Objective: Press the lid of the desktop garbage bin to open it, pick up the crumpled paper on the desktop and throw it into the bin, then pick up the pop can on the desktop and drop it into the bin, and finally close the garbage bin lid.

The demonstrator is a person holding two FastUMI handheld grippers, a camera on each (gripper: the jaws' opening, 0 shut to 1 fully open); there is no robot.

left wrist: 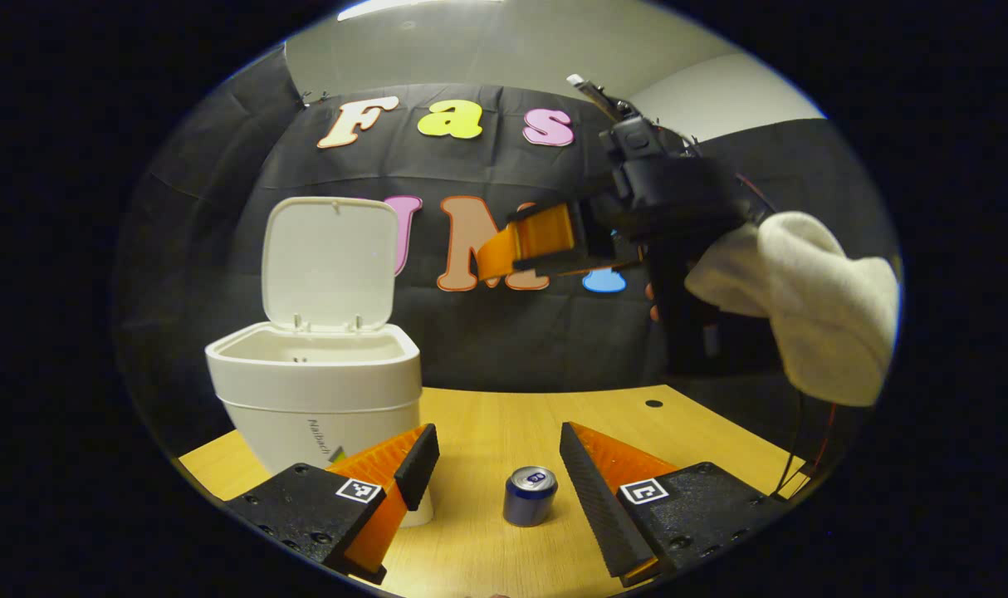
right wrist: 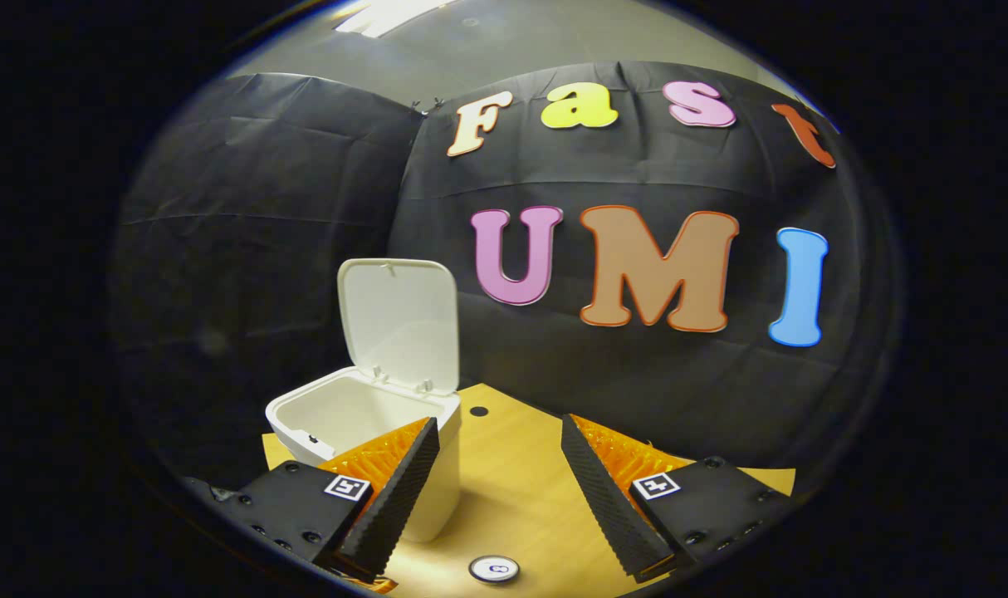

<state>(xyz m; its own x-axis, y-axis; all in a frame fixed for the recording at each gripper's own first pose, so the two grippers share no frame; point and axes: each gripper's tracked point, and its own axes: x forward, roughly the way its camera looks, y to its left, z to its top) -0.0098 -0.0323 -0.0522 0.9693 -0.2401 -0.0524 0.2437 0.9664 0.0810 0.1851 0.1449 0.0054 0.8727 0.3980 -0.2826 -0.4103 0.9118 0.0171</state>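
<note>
- The pop can stands upright on the table, right between the spread fingers of the left gripper and just ahead of them — lined up, by the look of it, so the fingers can slide in on either side.
- Nothing pinched there: both fingers stand apart from the can, with wood showing on each side.
- From the right gripper view, the can's top sits at the very bottom, below the gap of the right gripper, whose fingers are spread as well and hold nothing.
- The garbage bin waits just left of the can, touching nothing but the table, its lid tipped up and back on its hinge — the mouth is open for a drop.
- No crumpled paper lies on the table in these views; I judge that step done and the can is next.
- In the left gripper view, the right gripper hangs high above the table, held by a hand in a pale sleeve — parked up there, likely to leave room for the left.
- Watch-out: the bin stands close to the can, so a wide swing could knock it.
</note>
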